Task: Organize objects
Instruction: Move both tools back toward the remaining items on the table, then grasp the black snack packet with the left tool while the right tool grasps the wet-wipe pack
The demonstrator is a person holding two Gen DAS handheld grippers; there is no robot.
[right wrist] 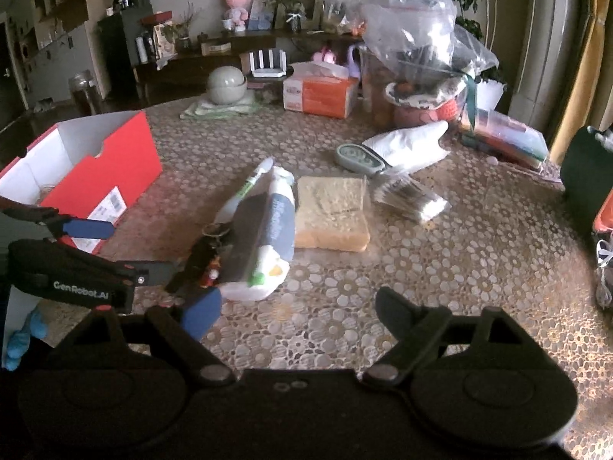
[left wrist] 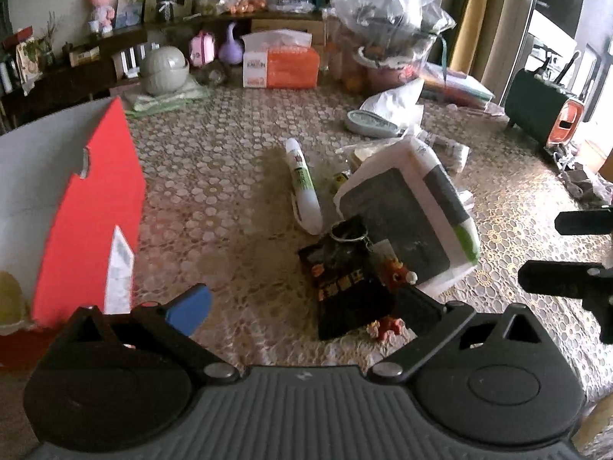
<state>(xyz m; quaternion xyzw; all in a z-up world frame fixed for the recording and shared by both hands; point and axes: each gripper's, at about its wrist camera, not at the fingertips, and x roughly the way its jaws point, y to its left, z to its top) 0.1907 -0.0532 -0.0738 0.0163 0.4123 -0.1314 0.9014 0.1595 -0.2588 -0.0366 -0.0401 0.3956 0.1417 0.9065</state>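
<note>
red on the outside and white inside, the open box (right wrist: 115,161) sits at the left of the lace-covered table (right wrist: 459,253), and in front of us lie a white tube (left wrist: 304,188), a white pack with a dark panel (left wrist: 406,214), a black packet (left wrist: 345,280) with a key ring and little red toy (left wrist: 398,274) on it, and a yellow sponge (right wrist: 331,212). we see our left gripper (left wrist: 306,306) spread wide over the black packet, not holding anything. our right gripper (right wrist: 299,306) is wide too, with only bare table between its fingers, close to the near end of the white pack.
</note>
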